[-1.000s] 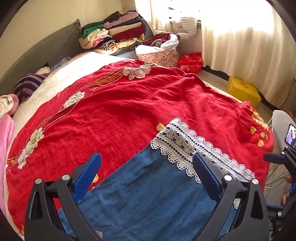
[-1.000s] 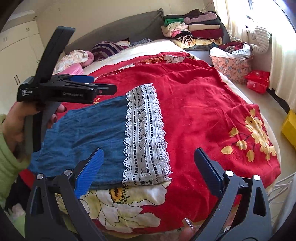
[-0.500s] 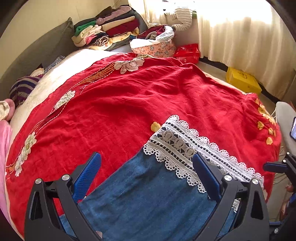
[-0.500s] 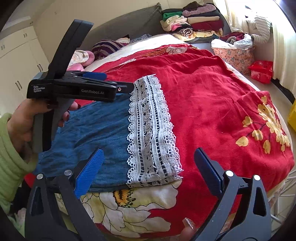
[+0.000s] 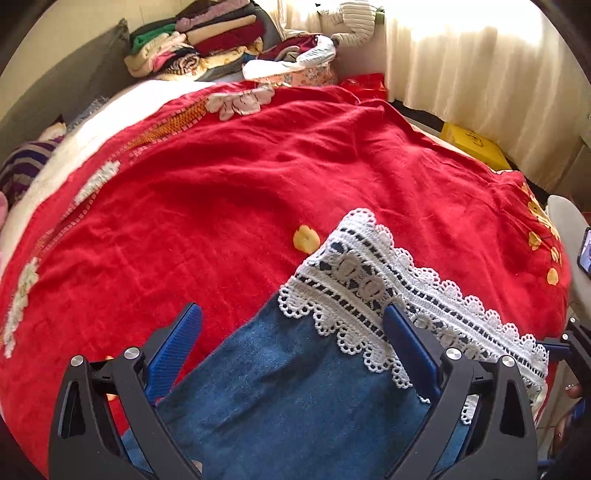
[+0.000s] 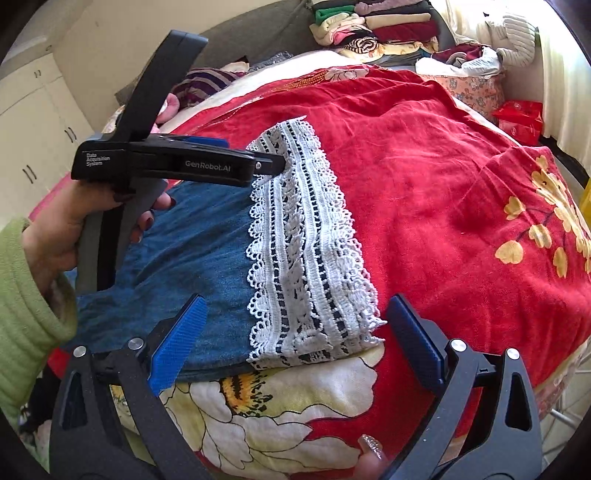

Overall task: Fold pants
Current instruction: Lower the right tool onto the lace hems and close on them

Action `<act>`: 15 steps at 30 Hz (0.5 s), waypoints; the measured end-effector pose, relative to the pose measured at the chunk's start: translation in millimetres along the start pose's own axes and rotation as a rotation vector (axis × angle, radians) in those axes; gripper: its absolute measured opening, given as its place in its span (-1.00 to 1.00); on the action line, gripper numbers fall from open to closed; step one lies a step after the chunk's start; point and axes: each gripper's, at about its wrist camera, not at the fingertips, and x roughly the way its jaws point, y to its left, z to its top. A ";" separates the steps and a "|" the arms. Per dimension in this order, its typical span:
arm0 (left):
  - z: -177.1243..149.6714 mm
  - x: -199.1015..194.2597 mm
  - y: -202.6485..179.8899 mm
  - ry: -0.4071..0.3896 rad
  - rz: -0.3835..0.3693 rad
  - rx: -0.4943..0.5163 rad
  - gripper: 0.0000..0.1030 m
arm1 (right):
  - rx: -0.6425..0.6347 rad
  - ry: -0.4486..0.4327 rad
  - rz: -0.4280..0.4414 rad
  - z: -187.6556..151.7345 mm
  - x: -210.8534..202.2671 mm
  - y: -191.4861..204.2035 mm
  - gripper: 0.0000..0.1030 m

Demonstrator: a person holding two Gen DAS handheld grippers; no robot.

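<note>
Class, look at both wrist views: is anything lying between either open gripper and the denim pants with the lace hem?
Nothing visible does. The left gripper hangs open directly above the pants, and the right gripper is open at the lace hem. Only the red bedspread surrounds them, bare near the garment.

A bed [image 5: 92, 110] is carrying a red floral blanket [image 5: 258, 177]; blue lace-hemmed pants [image 6: 207, 258] are lying flat on it.

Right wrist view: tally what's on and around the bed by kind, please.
Handheld grippers: 2 (left gripper, right gripper)
Denim pants with lace hem: 1
Red bedspread: 1
Folded clothes stack: 1
Floral laundry basket: 1
Total: 6
</note>
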 end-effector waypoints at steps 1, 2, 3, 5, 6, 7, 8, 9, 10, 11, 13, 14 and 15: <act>-1.7 2.1 1.6 0.006 -0.029 -0.008 0.67 | 0.000 0.000 0.005 0.1 0.2 0.5 0.76; -2.7 3.0 1.9 0.007 -0.050 -0.012 0.50 | 0.002 -0.001 0.016 0.3 0.2 0.9 0.69; -4.4 3.5 1.4 0.006 -0.075 -0.016 0.45 | 0.000 -0.001 0.027 0.3 0.0 1.6 0.56; -6.2 2.3 -0.6 0.005 -0.096 -0.011 0.05 | 0.002 -0.006 0.028 -0.1 0.0 1.5 0.46; -6.2 0.8 -2.2 0.008 -0.122 -0.004 -0.06 | 0.007 -0.010 0.039 -0.3 -0.4 0.0 0.34; -6.0 0.7 -3.3 0.012 -0.124 0.002 -0.09 | 0.016 -0.018 0.048 -0.3 -1.6 -2.2 0.17; -5.5 0.8 -4.0 0.013 -0.121 0.010 -0.10 | 0.026 -0.025 0.058 -0.7 -2.7 -4.1 0.11; -5.1 1.0 -4.6 0.009 -0.120 0.015 -0.10 | 0.036 -0.030 0.074 -0.6 -3.4 -6.5 0.07; -5.1 1.7 -4.9 0.005 -0.120 0.017 -0.09 | 0.036 -0.031 0.081 -0.4 -3.0 -7.1 0.06; -5.6 2.8 -5.3 0.003 -0.117 0.021 -0.01 | 0.038 -0.033 0.080 -0.8 -2.5 -7.7 0.04; -6.9 5.0 -4.6 -0.004 -0.111 0.024 0.11 | 0.030 -0.029 0.075 -1.6 0.5 -6.5 0.04; -7.3 6.0 -2.7 -0.009 -0.108 0.018 0.17 | 0.018 -0.019 0.065 -2.0 3.4 -5.3 0.04; -7.2 6.8 -0.8 -0.008 -0.114 0.012 0.17 | 0.020 -0.018 0.063 -2.1 4.8 -5.8 0.04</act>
